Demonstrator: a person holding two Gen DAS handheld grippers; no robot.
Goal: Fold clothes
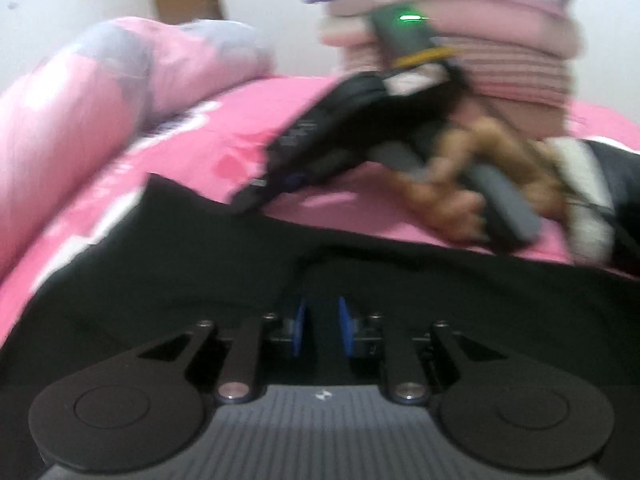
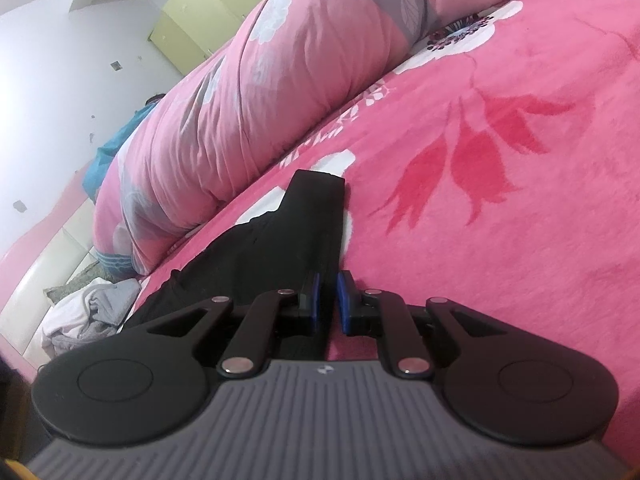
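Black garment (image 2: 280, 236) lies flat on the pink bed (image 2: 500, 160). Left tongs (image 1: 322, 330) nearly closed, pinching its fabric. Right tongs (image 2: 329, 298) nearly closed, clamped on its strap edge.

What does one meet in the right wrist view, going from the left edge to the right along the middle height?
White wall → blue cloth → rolled pink floral quilt → black garment → pink flowered blanket covering the bed.
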